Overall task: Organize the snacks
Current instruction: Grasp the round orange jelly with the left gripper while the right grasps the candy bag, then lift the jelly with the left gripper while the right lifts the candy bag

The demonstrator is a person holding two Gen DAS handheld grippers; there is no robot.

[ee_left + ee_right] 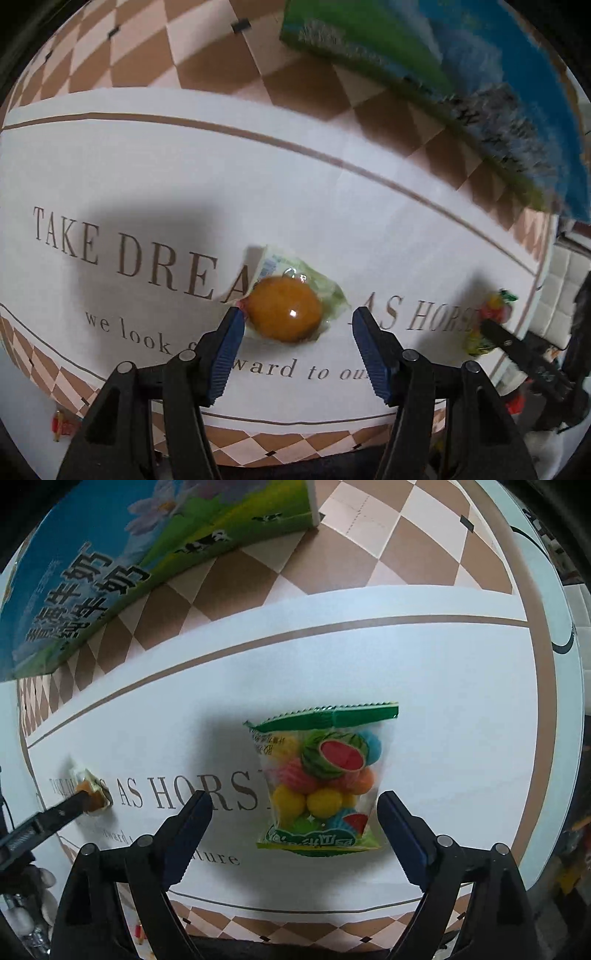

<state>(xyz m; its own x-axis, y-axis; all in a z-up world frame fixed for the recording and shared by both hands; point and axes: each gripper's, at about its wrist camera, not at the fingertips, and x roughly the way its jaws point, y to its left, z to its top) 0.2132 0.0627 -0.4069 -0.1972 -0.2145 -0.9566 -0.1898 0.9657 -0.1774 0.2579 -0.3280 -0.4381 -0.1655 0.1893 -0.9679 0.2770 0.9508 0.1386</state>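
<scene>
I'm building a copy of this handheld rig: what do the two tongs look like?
Both match: the left tongs and right tongs have black plastic linkage arms joined by round silver pivot pins. Each finger carries a dark blue ribbed pad with a pointed tip. No cables, sleeves or hands show.

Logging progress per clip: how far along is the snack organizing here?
Nothing looks put away yet. The egg packet and candy bag both lie loose on the tablecloth. The left gripper and right gripper are open, each straddling its snack without gripping. Left: grasping and moving both, perhaps toward the milk carton box.
</scene>
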